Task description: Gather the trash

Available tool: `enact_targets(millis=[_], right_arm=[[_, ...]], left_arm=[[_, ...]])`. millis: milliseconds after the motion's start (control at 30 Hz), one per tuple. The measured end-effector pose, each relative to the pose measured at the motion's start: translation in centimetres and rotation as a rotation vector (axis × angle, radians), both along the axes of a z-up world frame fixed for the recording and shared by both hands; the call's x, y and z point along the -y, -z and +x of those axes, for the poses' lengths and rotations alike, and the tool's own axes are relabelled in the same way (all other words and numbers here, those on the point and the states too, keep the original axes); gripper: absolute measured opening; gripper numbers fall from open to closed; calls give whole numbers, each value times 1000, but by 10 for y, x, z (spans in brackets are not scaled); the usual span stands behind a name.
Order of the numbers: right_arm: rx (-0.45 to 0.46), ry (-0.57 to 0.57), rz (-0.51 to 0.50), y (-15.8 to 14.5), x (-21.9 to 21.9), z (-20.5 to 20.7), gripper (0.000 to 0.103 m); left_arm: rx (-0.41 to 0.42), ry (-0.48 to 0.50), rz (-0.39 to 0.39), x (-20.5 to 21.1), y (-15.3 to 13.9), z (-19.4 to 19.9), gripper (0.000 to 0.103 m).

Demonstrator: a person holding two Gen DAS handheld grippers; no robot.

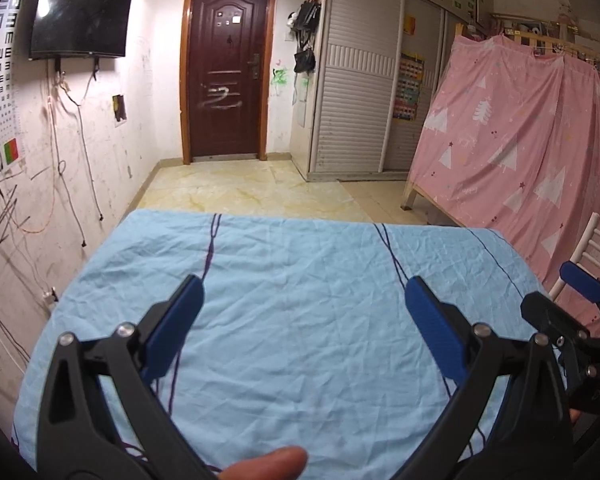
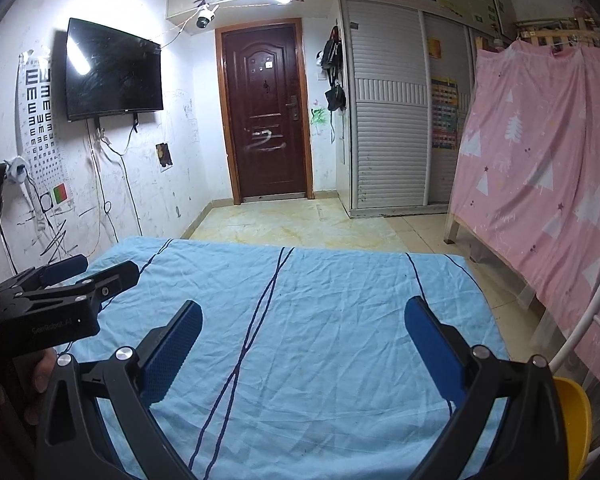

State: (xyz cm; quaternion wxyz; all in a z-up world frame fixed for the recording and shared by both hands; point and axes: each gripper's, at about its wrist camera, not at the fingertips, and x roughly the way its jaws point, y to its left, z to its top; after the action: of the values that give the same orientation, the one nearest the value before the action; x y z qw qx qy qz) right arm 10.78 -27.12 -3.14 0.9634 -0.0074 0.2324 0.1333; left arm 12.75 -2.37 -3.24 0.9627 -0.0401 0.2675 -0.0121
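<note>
A table under a wrinkled light-blue cloth (image 1: 300, 320) (image 2: 320, 340) with thin dark lines fills the lower half of both views. I see no trash on it. My left gripper (image 1: 304, 292) hovers over the near part of the cloth, open, its blue pads wide apart and nothing between them. My right gripper (image 2: 304, 316) is likewise open and bare above the cloth. In the left wrist view the right gripper (image 1: 580, 312) shows at the right edge; in the right wrist view the left gripper (image 2: 72, 276) shows at the left edge. A fingertip (image 1: 268, 462) pokes in at the bottom.
A yellow container rim (image 2: 572, 416) sits low at the right beside a white chair back (image 2: 596, 320). Pink curtain (image 1: 520, 140) covers a bunk bed on the right. Brown door (image 1: 228, 72), slatted wardrobe (image 1: 360, 92), wall television (image 1: 80, 12) and tiled floor (image 1: 240, 188) lie beyond.
</note>
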Motion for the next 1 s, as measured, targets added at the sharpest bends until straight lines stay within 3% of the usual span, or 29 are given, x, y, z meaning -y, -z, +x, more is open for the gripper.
enact_targets(millis=[1000], right_arm=[[-9, -1, 12, 1, 3, 0, 94]], left_arm=[[-3, -8, 7, -4, 0, 0, 96]])
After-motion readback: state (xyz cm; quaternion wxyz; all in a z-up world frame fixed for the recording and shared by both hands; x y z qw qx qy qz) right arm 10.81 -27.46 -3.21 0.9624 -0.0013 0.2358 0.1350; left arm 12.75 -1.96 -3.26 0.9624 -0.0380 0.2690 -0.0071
